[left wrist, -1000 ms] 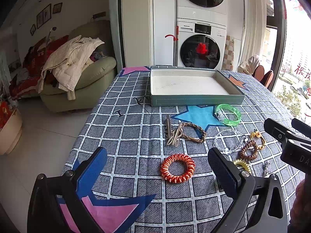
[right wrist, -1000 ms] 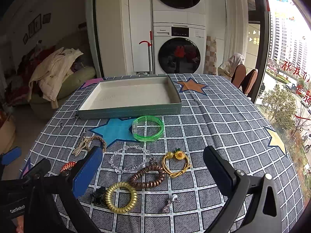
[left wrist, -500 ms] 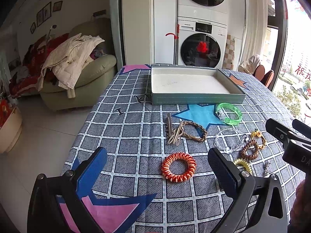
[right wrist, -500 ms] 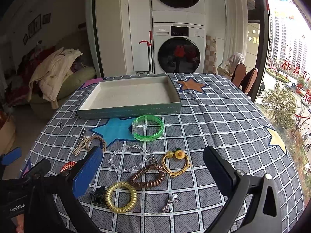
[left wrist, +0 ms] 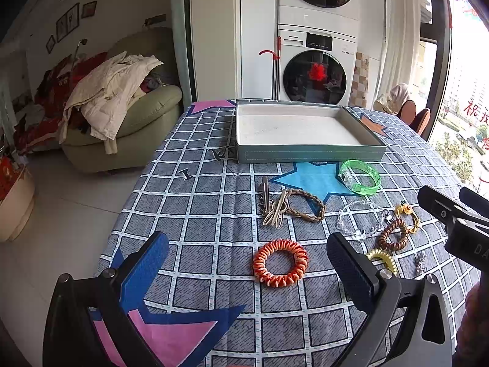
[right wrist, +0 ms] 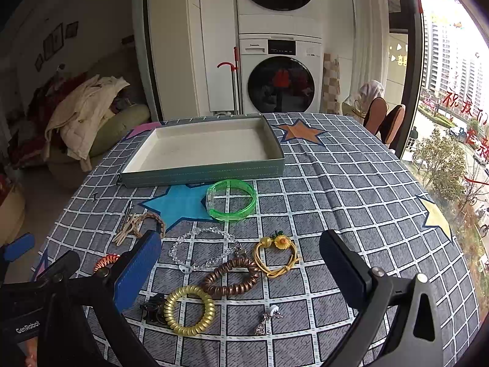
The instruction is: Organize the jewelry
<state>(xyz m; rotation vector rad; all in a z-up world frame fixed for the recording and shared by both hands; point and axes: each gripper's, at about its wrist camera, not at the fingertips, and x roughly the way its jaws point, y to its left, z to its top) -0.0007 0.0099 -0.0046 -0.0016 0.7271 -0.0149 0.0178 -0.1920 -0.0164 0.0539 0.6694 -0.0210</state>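
orange coil ring (left wrist: 280, 262) lies between the spread left gripper (left wrist: 247, 270); right gripper (right wrist: 240, 267) likewise spread, empty

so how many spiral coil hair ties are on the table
3. The orange coil tie lies nearest the left tongs, the gold coil tie at the near edge, and the brown coil tie touches it just behind. The tongs may hide others.

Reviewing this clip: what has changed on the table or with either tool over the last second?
Almost nothing. The left tool drifted slightly, so the tray and orange coil tie sit a touch lower in its view. The right tool held steady. Both remain open and empty; no jewelry moved, and the tray holds nothing.
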